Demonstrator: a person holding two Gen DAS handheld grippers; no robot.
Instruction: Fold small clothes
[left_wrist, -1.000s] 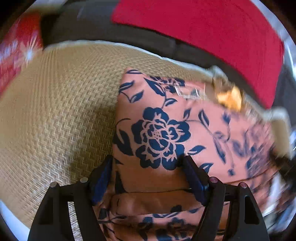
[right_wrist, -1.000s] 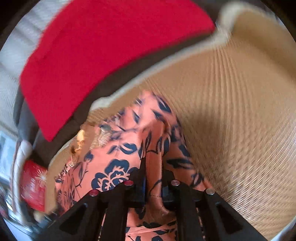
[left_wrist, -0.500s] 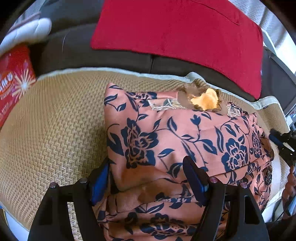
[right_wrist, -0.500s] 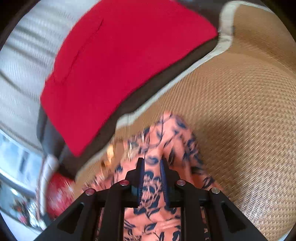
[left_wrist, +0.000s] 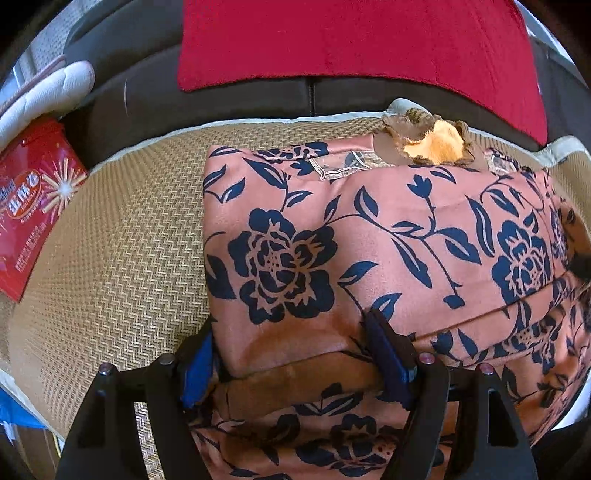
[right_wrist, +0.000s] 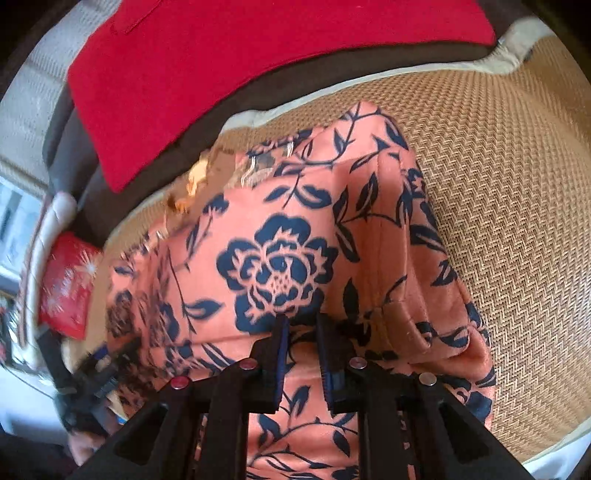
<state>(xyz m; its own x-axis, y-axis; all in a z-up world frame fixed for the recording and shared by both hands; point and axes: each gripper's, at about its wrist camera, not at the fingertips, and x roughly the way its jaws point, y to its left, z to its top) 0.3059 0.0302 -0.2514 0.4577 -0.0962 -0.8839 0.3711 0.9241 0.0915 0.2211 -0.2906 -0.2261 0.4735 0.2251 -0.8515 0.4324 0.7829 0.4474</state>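
On the far left of the left wrist view, a red packet (left_wrist: 29, 206) lies at the mat edge, out of play. Woven mat (left_wrist: 122, 236) covers the seat and carries the garment (left_wrist: 388, 236), an orange piece with dark blue flowers, lying folded across the mat from centre to right. Neckline with a yellow lining (left_wrist: 436, 142) sits at the far edge, near the red cushion (left_wrist: 351, 40) on the dark sofa back behind.

Left gripper (left_wrist: 291, 354) stands wide, its blue pads either side of the near left corner of the upper fold; looks like it straddles the layer rather than pinches it, probably just let go or lining up the edge.

Right wrist view: same garment, a flower (right_wrist: 277, 269) just ahead of the tool, a rolled cuff (right_wrist: 410, 325) to the right of it, mat (right_wrist: 517, 221) bare further right. Right gripper (right_wrist: 299, 328) has a narrow gap; cloth lies under and beyond the tips, but nothing clearly pinched between the pads. Likely released after laying the flap over.

Fold judged partway: layers stacked, near hem still loose.
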